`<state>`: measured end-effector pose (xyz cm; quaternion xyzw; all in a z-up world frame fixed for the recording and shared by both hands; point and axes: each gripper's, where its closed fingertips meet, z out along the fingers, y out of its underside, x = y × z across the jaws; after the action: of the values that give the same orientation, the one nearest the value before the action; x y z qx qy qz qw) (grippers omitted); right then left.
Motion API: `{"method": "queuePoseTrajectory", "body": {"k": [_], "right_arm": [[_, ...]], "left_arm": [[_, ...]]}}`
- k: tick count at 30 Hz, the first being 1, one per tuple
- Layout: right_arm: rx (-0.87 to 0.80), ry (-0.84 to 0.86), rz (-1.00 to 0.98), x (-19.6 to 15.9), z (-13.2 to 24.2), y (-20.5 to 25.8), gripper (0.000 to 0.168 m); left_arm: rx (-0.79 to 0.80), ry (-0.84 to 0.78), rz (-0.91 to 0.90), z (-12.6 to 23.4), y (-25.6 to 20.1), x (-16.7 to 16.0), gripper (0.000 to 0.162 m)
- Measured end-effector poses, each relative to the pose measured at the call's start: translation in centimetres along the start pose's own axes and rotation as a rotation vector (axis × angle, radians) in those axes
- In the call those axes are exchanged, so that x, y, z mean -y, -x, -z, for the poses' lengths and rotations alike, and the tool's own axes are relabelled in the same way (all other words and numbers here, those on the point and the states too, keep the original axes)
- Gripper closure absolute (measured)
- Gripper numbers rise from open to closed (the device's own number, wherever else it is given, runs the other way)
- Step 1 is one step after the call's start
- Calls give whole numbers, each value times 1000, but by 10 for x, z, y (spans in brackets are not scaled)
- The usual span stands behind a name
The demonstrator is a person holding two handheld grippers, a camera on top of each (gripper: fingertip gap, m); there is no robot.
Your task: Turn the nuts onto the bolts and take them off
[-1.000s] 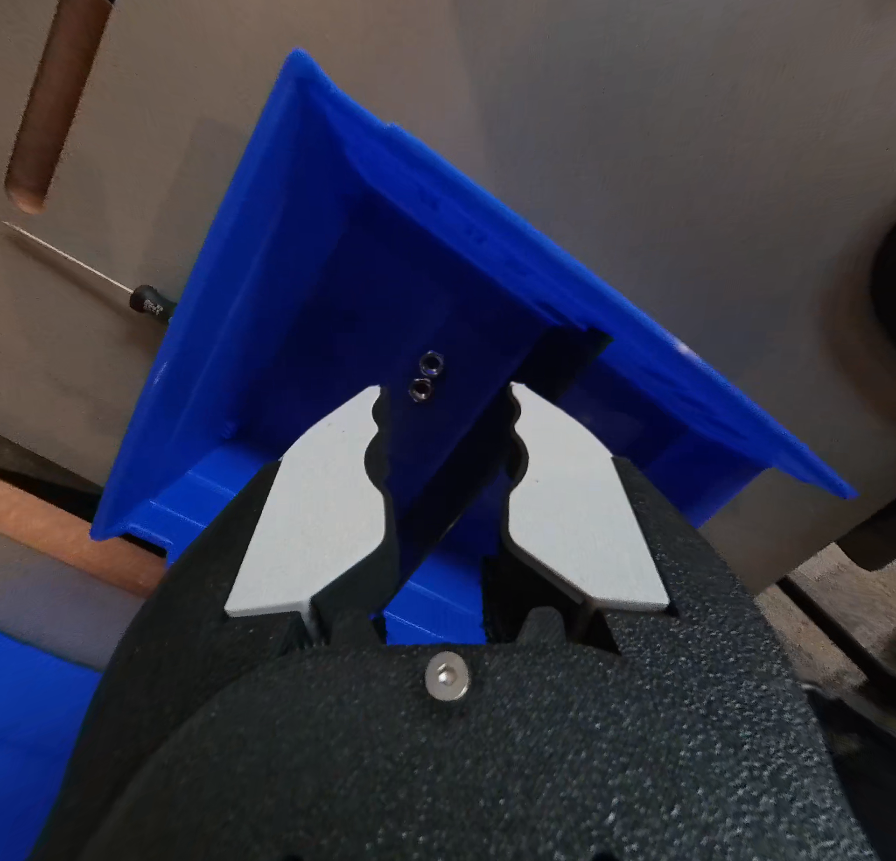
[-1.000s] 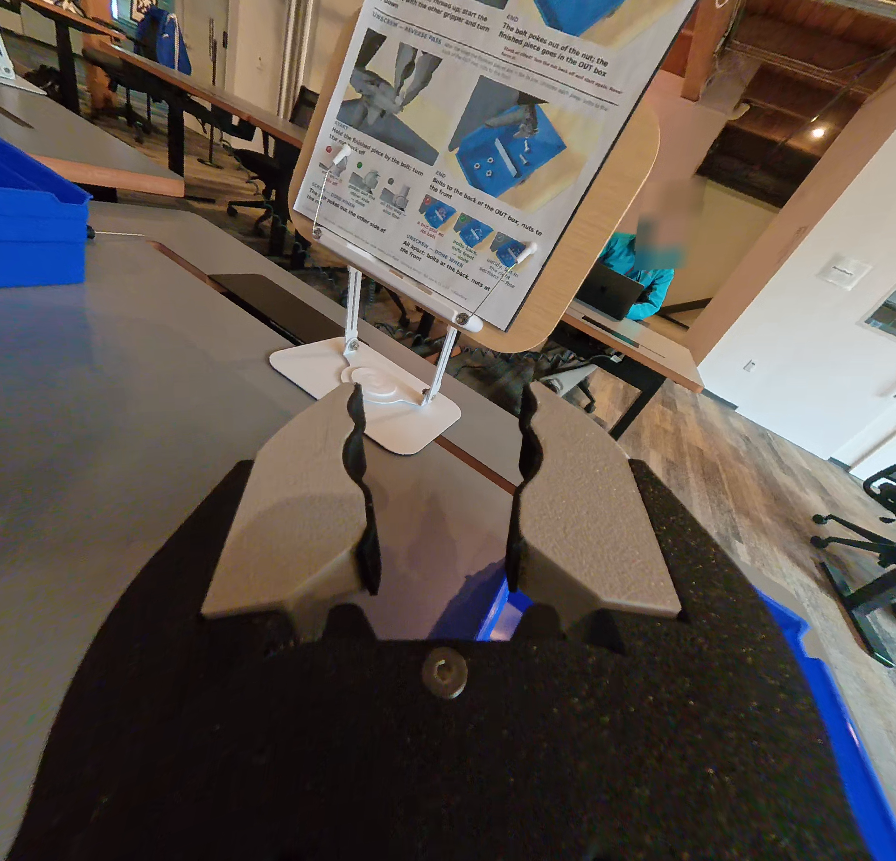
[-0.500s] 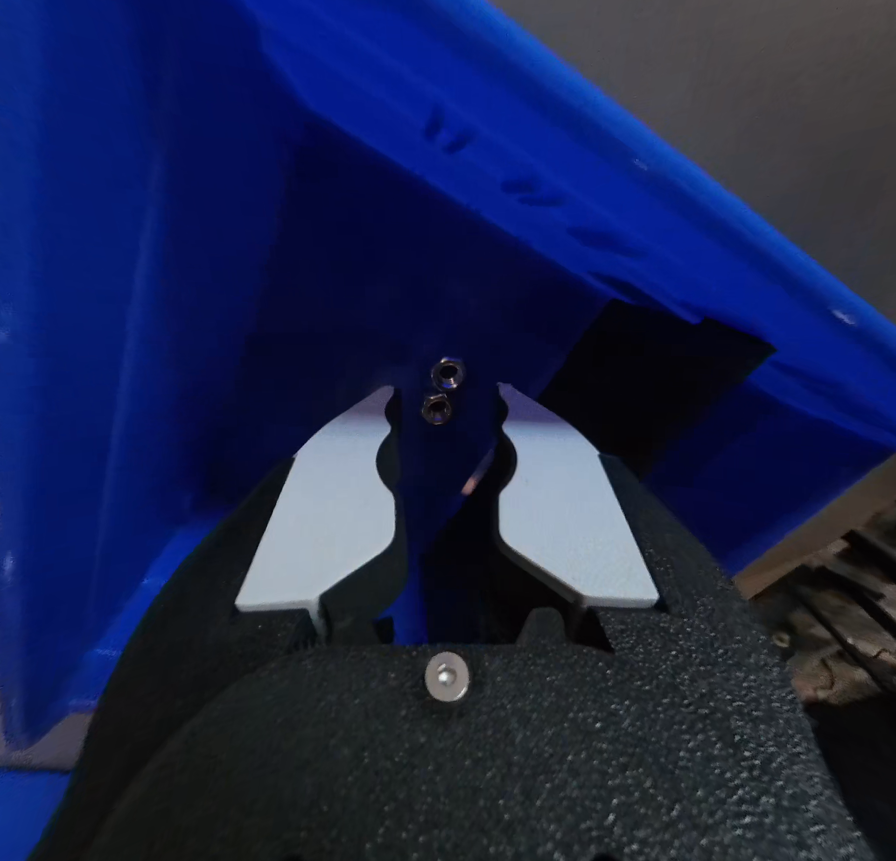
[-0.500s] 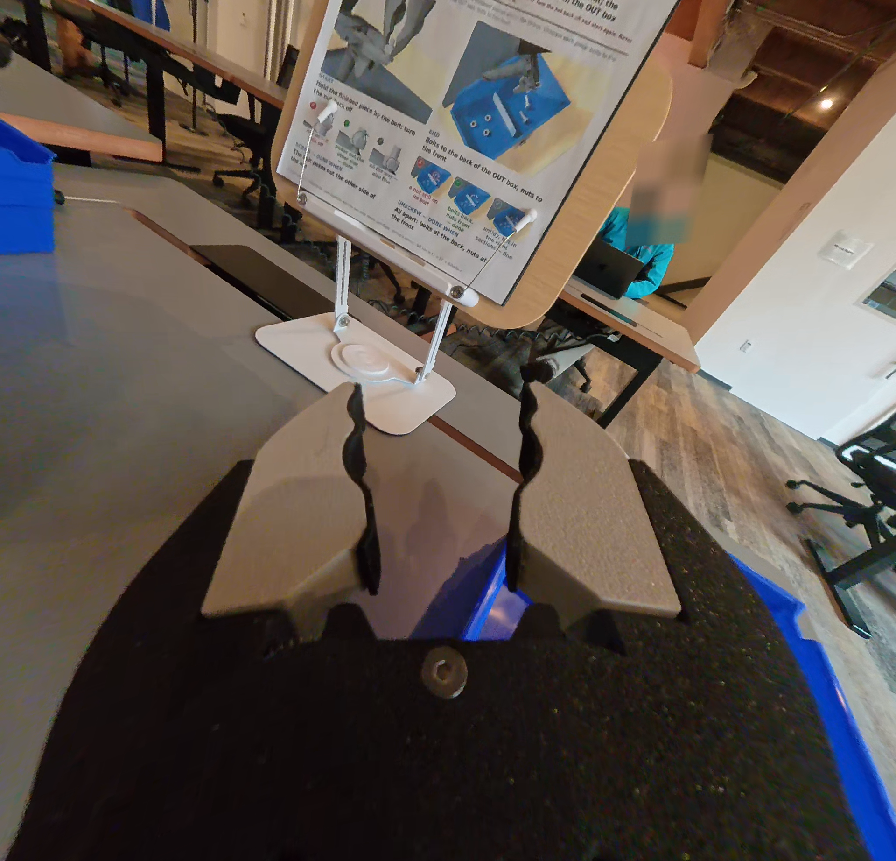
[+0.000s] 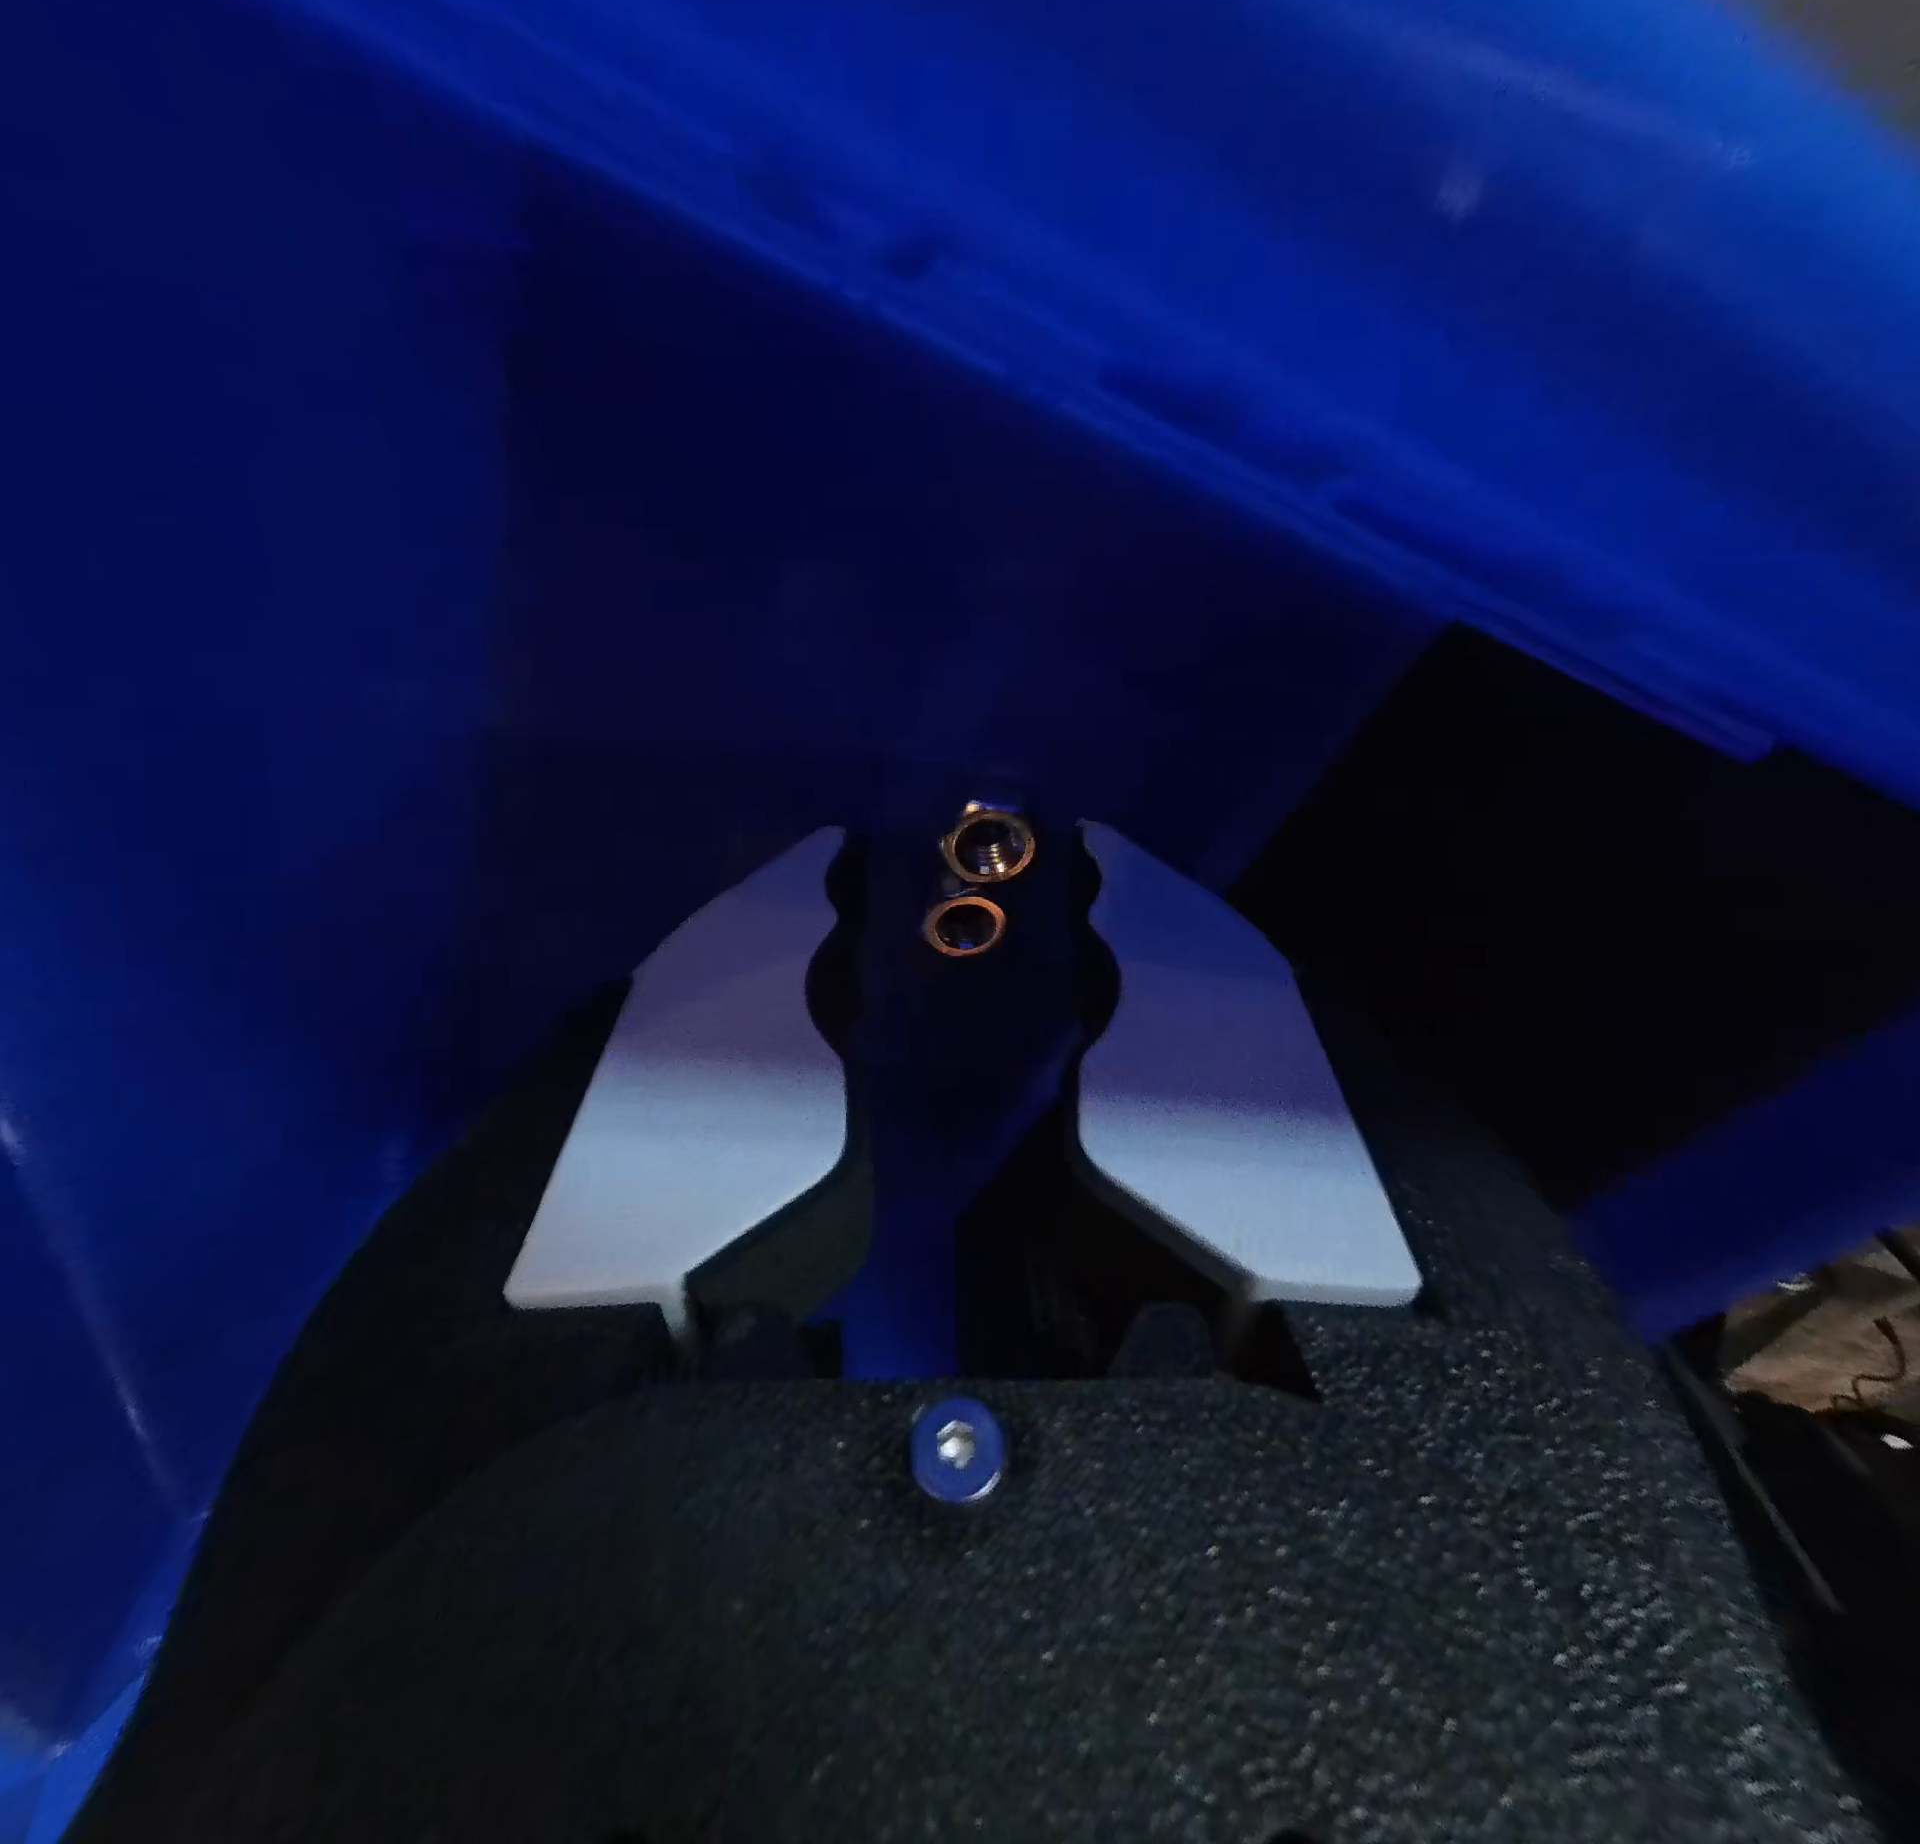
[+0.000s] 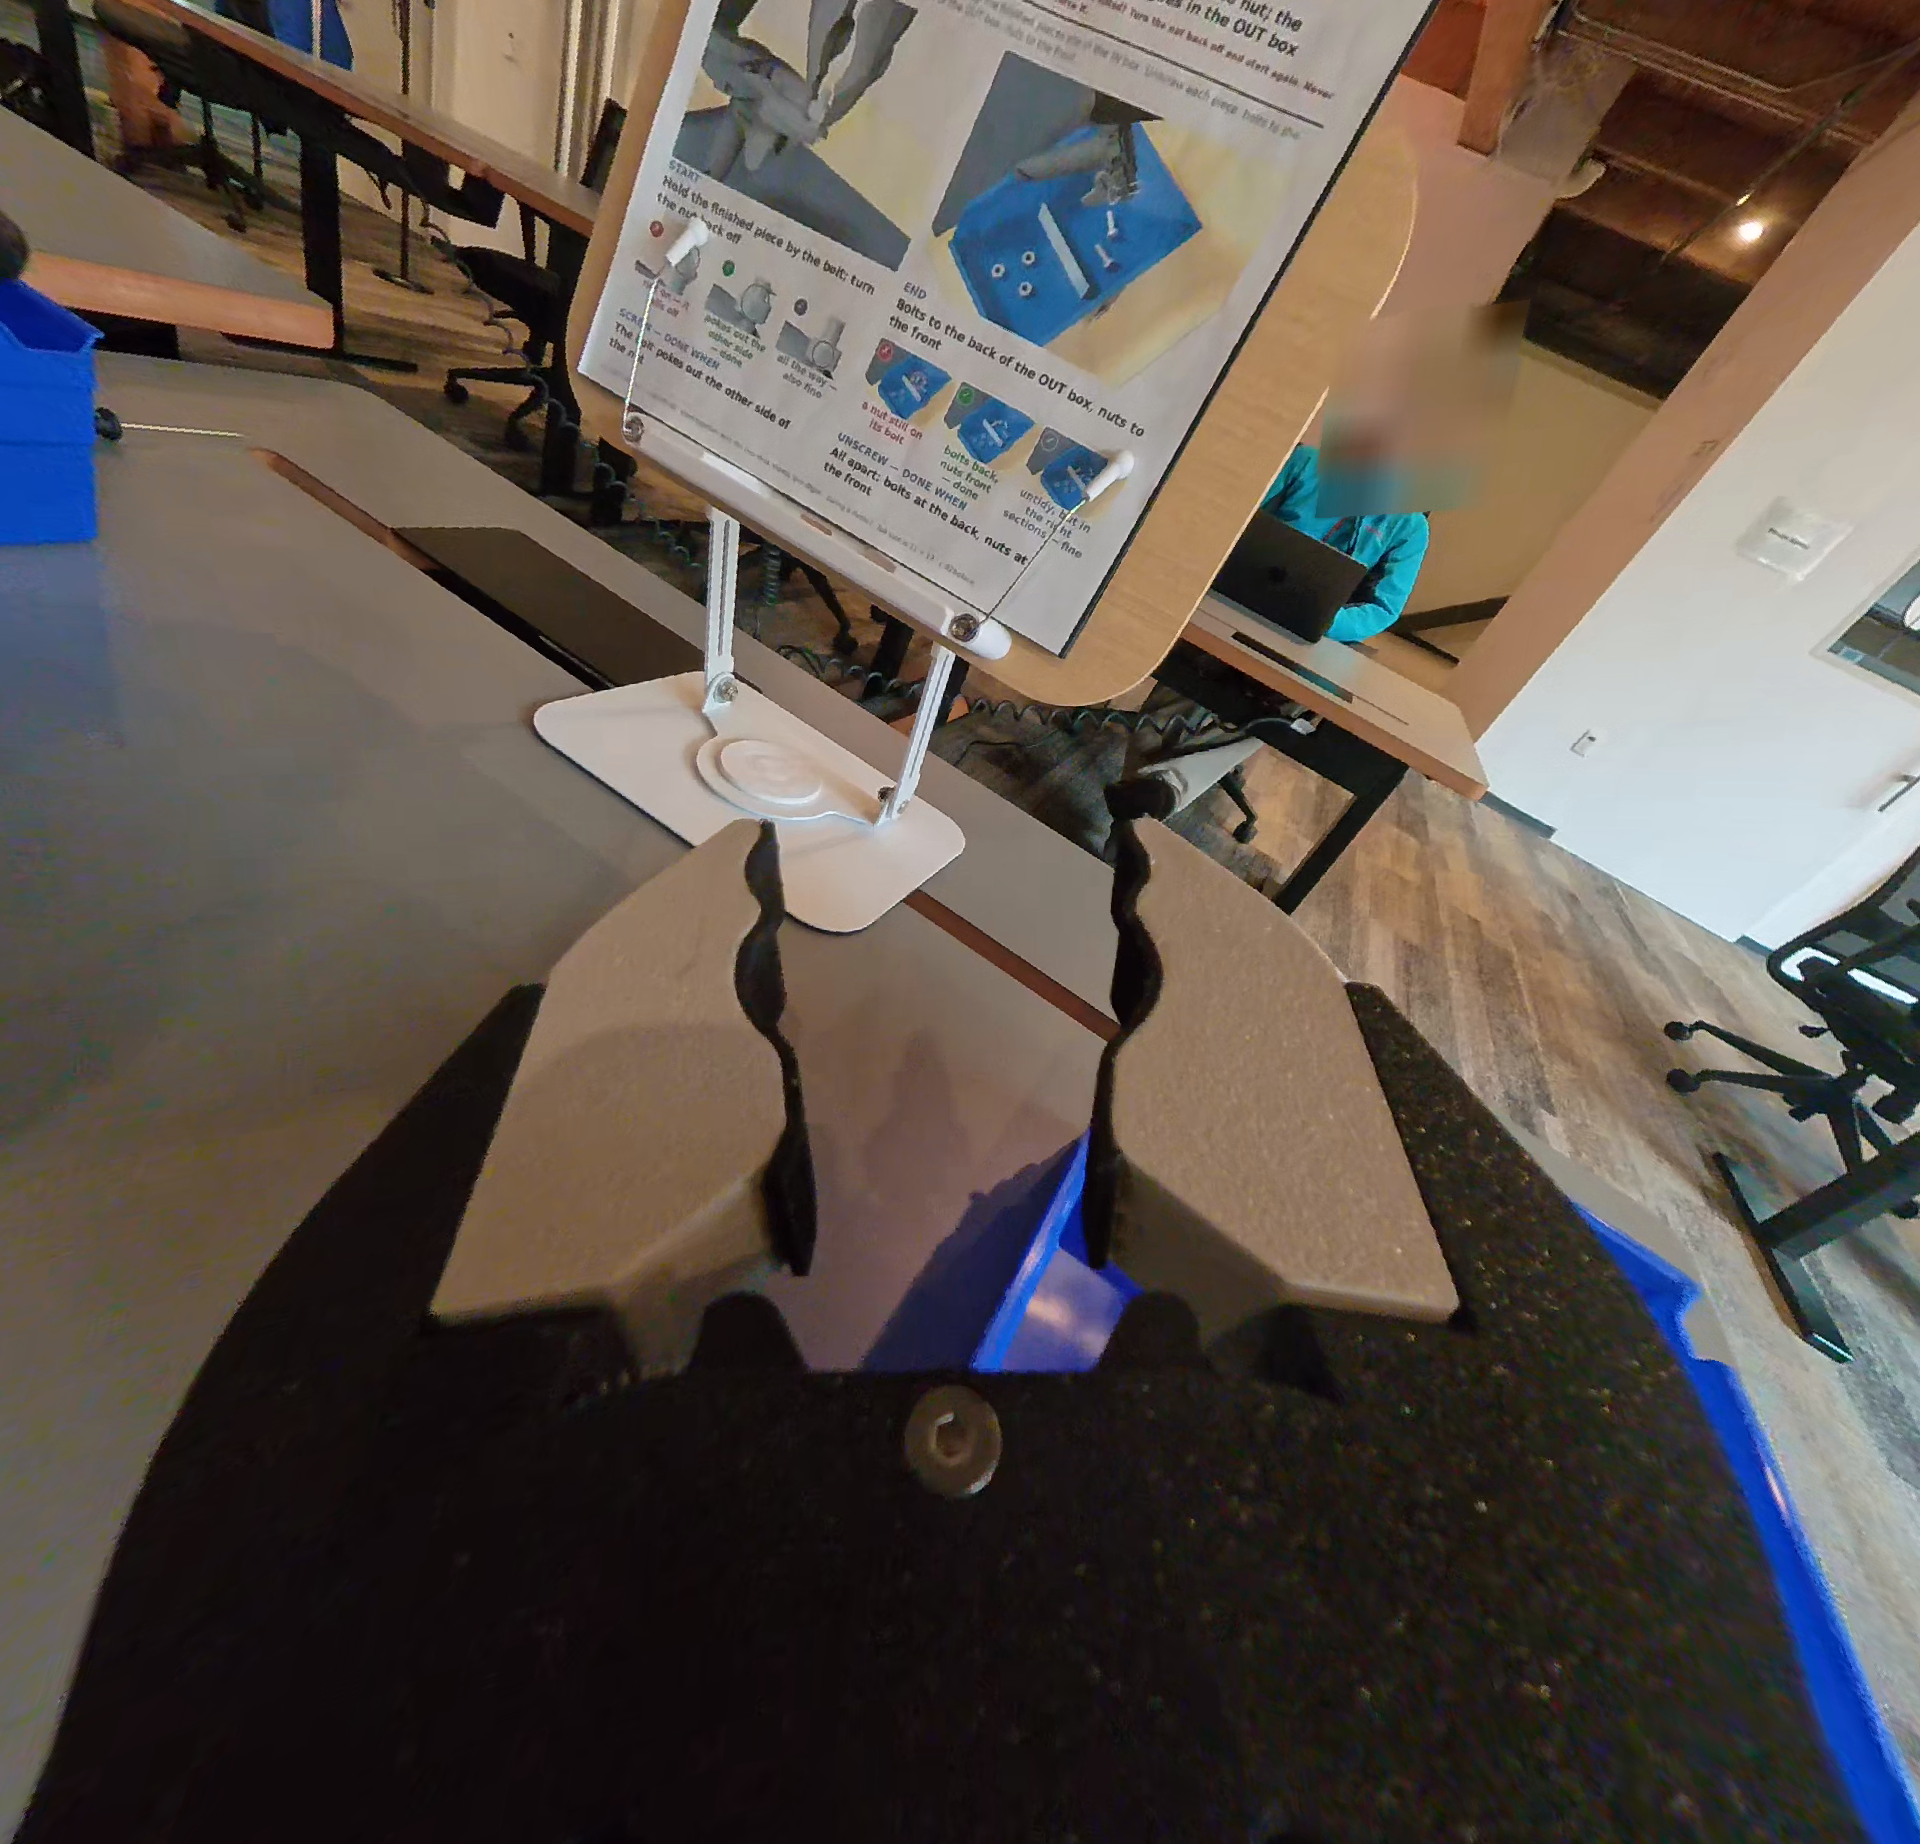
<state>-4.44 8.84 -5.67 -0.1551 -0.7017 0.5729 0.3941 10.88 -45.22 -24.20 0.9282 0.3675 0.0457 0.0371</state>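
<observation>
My left gripper point(image 5: 961, 844) is open, low inside a blue bin point(image 5: 520, 444). Two metal nuts lie on the bin floor between its fingertips: one point(image 5: 987, 847) level with the tips, the other point(image 5: 964, 927) a little nearer, between the fingers. The fingers do not touch them. A black divider point(image 5: 1558, 911) stands in the bin to the right. No bolt shows. My right gripper point(image 6: 951, 823) is open and empty, held above the grey table point(image 6: 260, 807), with another blue bin point(image 6: 1766, 1482) under it at the lower right.
A white stand point(image 6: 758, 766) holds an instruction sheet on a wooden board point(image 6: 987, 236) just beyond the right gripper. A blue bin point(image 6: 42, 412) sits at the table's far left. A person sits at a laptop point(image 6: 1288, 579) behind. Table edge and floor lie right. One gripper's finger ends stand about 60 cm off the other's.
My left gripper has gone down into the blue bin toward the two nuts, which now lie between its fingertips, and its fingers have narrowed. The right gripper has drifted slightly, still open.
</observation>
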Motion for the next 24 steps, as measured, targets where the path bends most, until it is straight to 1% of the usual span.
{"method": "queuePoseTrajectory", "body": {"k": [2, 4, 6, 7, 8, 11, 14, 18, 21, 24], "right_arm": [[-4, 2, 3, 0, 1, -1, 108], [-5, -1, 5, 1, 1, -1, 108], [-3, -4, 6, 2, 2, -1, 108], [-5, -4, 8, 3, 2, -1, 107], [-7, -4, 10, 3, 3, -1, 107], [-3, -4, 2, 3, 3, -1, 107], [1, -5, -1, 2, 2, 0, 108], [6, -1, 8, 2, 1, 2, 107], [28, -9, 0, 3, -1, 7, 108], [53, -7, -2, 4, -3, 14, 107]], "left_arm": [[21, -3, -1, 0, 1, 0, 126], [51, -4, -14, -1, 4, 0, 131], [57, -4, -25, -1, 3, 0, 133], [58, -8, -37, -1, 2, 1, 140], [62, -17, -55, -1, 1, 1, 143], [65, -41, -61, -1, 2, 1, 144], [74, -17, -67, 3, 4, -3, 143], [96, -46, -74, 26, 4, 4, 143], [131, -64, -87, 53, 3, 12, 143], [158, -99, -112, 85, -8, 26, 143]]}}
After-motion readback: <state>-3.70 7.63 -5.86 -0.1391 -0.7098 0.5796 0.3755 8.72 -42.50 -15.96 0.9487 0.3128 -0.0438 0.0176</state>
